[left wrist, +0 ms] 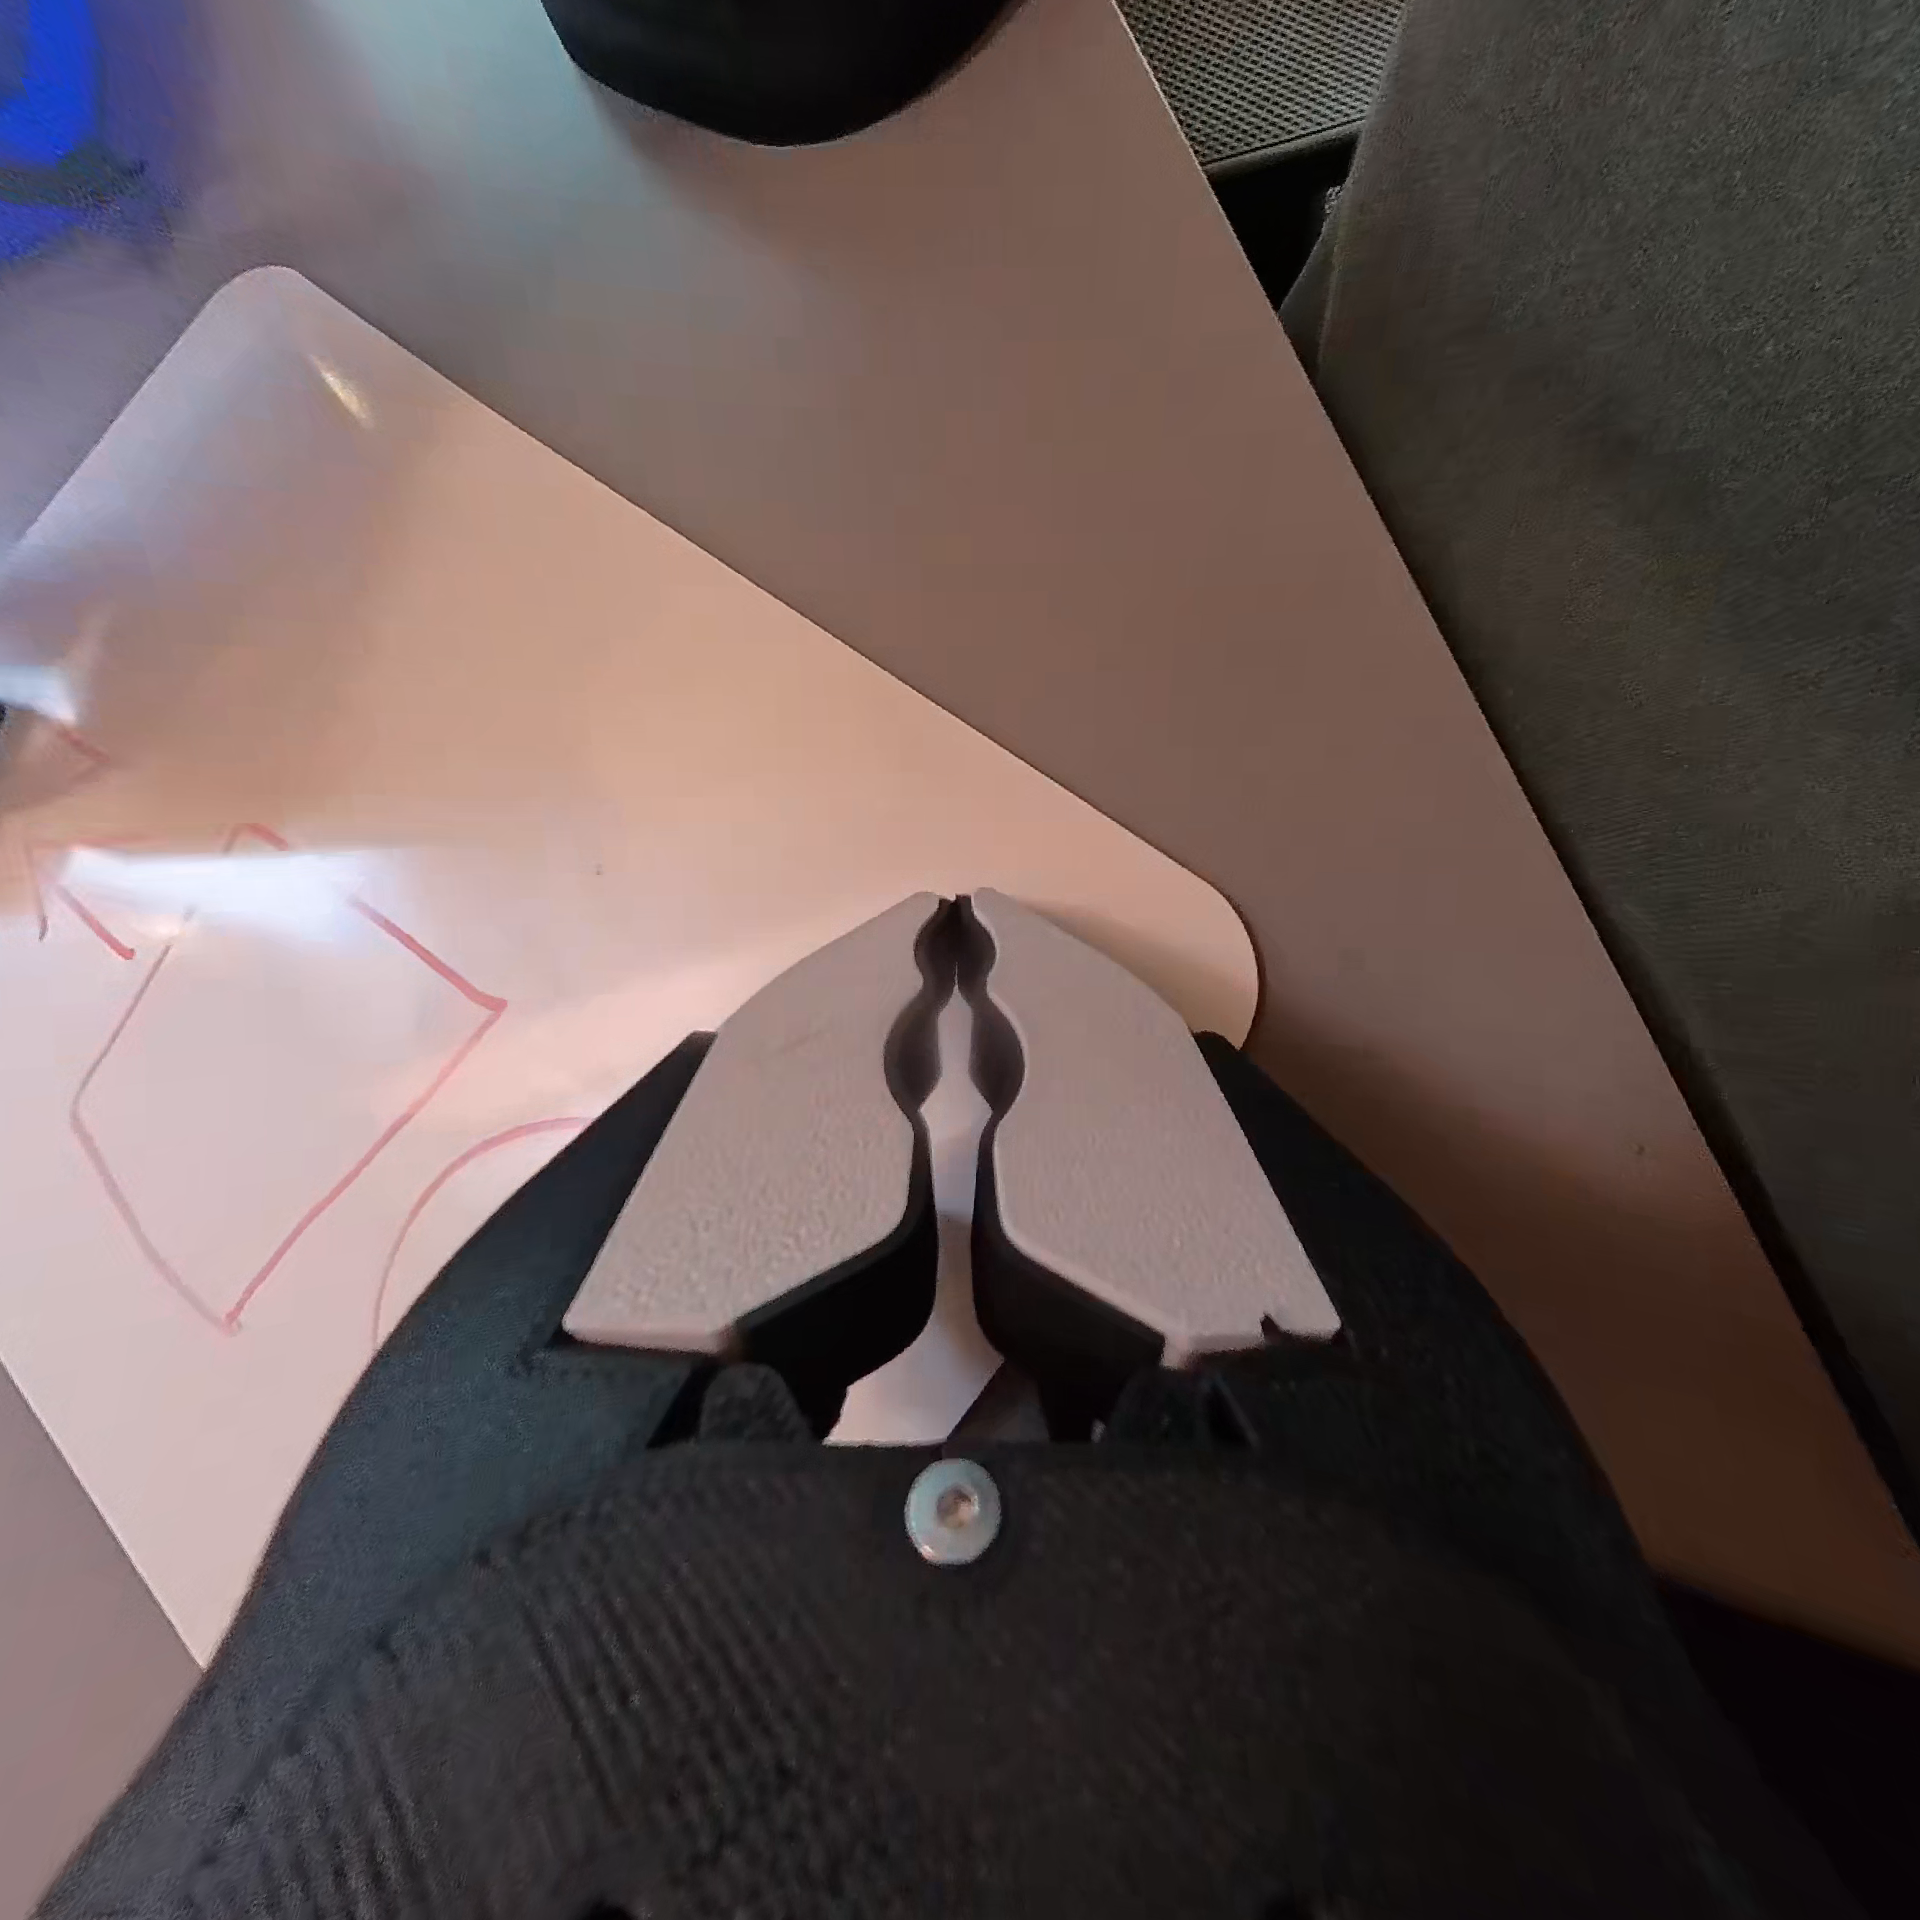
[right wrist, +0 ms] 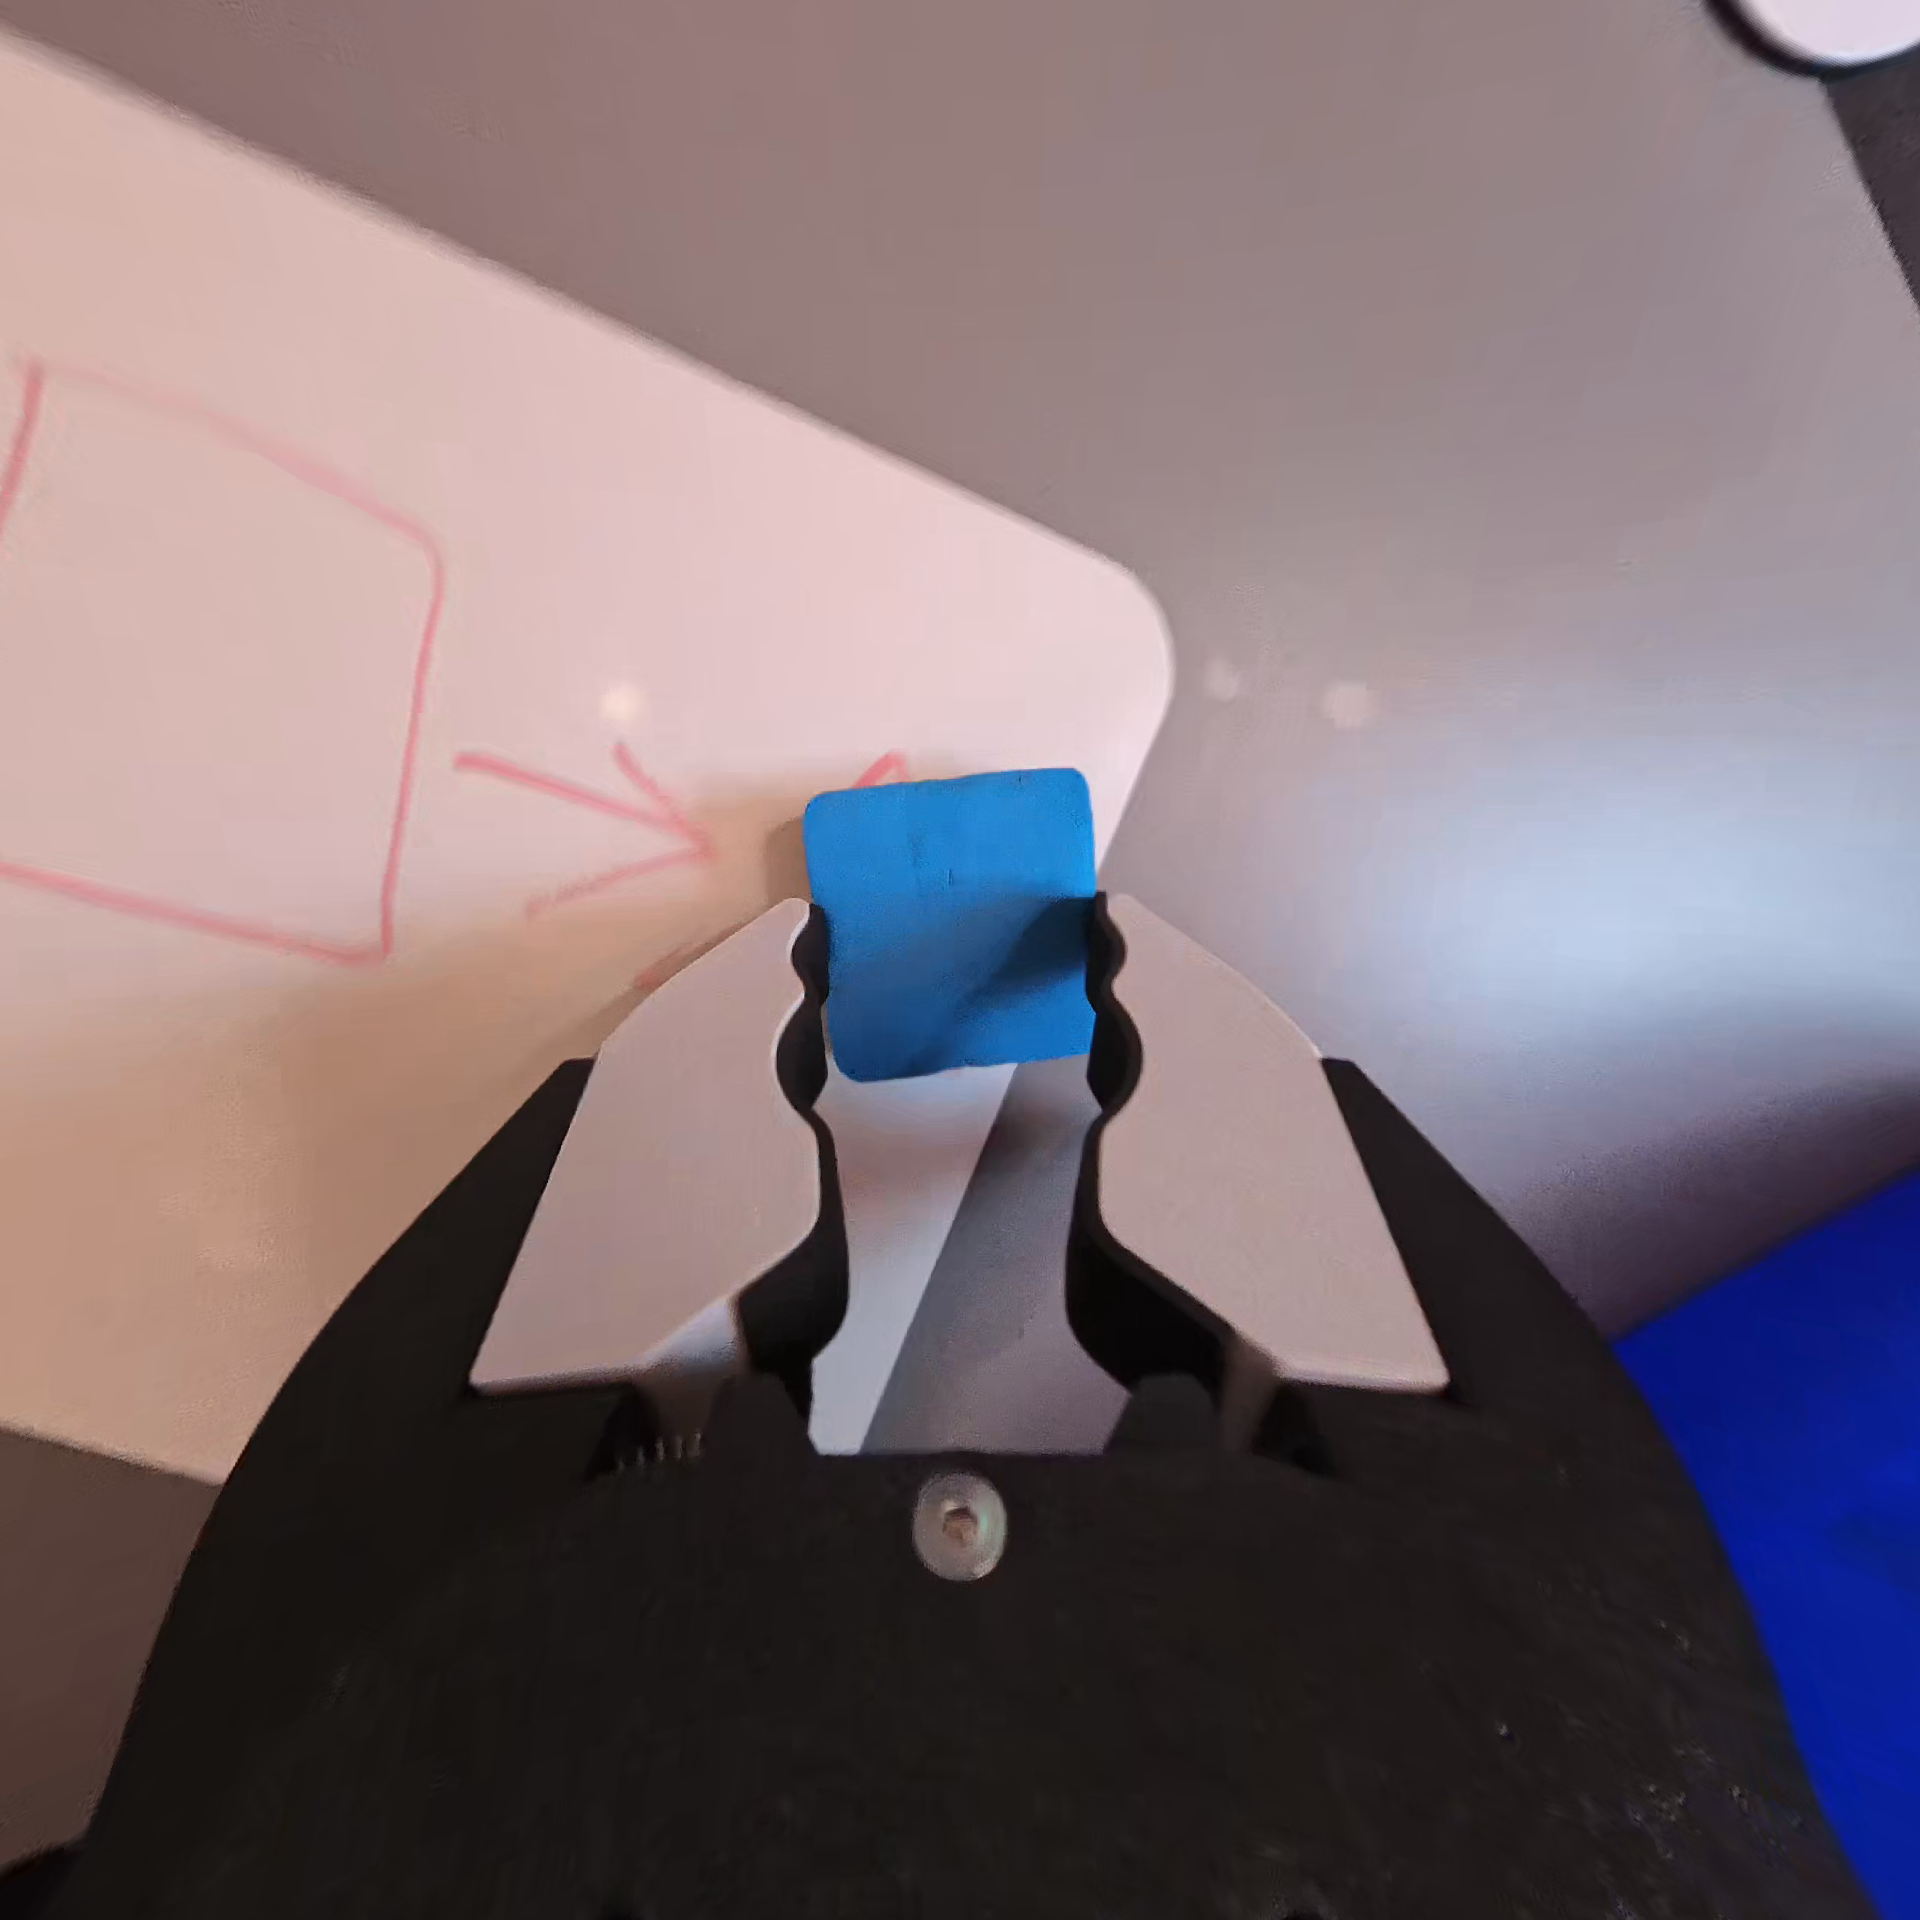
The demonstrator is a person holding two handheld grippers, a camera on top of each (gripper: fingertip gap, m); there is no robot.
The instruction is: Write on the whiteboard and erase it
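Right wrist view: right gripper point(right wrist: 951, 909) pinches a blue eraser point(right wrist: 951, 914) on the whiteboard point(right wrist: 623, 540); press flat across red marks point(right wrist: 582, 821). Left gripper point(left wrist: 961, 909) jaws pressed together, empty.

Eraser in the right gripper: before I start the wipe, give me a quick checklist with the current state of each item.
1. Blue eraser clamped between the right gripper fingers: ok.
2. Eraser over the whiteboard, near its corner: ok.
3. Eraser face touching the board: cannot tell; its underside is hidden.
4. Red marks left to wipe, square and arrow: ok, both are intact beside the eraser.
5. Left gripper shut and empty at the board's other corner, clear of the square: ok.
6. Left gripper pressing the board to steady it: cannot tell.
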